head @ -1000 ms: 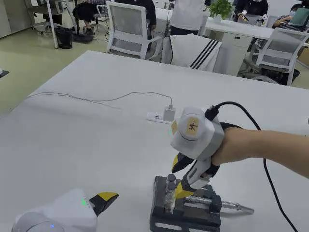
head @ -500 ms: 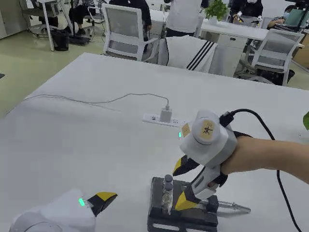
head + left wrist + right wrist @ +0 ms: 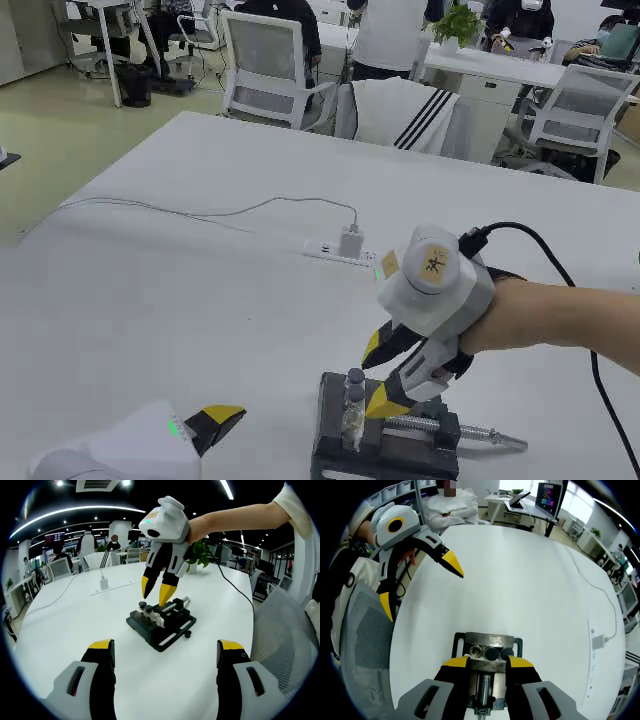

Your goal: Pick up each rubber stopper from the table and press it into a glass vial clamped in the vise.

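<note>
Over the black vise (image 3: 335, 458) my right gripper (image 3: 376, 378) hangs open, empty, left gripper (image 3: 165, 646) likewise. Clamped clear glass vials (image 3: 477, 652) look brittle; two hold soft dark rubber stoppers (image 3: 493, 653), best pinched sideways.

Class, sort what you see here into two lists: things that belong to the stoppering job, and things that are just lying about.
Belongs to the job:
vise
glass vials
stoppers already in two vials
left gripper
right gripper

Just lying about:
power strip with a charger plugged in
striped jacket over a chair
office chair
potted plant
</note>
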Demonstrator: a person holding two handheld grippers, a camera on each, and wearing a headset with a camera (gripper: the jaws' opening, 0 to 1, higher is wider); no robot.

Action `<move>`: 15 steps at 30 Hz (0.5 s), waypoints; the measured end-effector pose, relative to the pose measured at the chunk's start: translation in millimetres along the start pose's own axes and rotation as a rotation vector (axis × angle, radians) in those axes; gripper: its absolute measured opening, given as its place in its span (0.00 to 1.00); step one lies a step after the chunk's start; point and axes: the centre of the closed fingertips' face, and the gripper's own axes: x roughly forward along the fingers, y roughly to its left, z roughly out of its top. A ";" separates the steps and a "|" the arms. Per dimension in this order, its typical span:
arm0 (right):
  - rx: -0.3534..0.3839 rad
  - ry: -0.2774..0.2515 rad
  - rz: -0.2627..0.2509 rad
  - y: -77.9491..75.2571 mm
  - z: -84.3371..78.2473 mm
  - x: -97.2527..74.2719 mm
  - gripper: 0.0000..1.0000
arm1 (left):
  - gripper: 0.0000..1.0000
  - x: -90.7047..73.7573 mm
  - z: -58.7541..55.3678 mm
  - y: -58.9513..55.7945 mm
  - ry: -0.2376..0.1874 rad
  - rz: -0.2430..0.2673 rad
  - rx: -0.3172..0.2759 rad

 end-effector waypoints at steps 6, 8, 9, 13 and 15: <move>0.019 -0.010 0.013 -2.0 2.3 4.7 0.09 | 0.82 0.7 -1.5 -0.6 0.002 -0.002 -0.003; 0.018 -0.009 0.015 -1.9 2.2 7.4 0.07 | 0.82 0.7 -2.7 -0.5 0.006 -0.002 -0.005; 0.020 -0.007 0.016 -2.3 1.9 8.7 0.06 | 0.82 0.6 -2.9 -0.6 0.006 -0.002 -0.006; 0.025 -0.002 0.017 -3.7 -0.3 11.0 0.01 | 0.82 0.6 -5.1 -0.2 0.009 0.000 -0.010; 0.033 -0.003 0.018 -4.8 -0.7 12.1 0.00 | 0.82 0.6 -6.1 -0.3 0.011 0.001 -0.014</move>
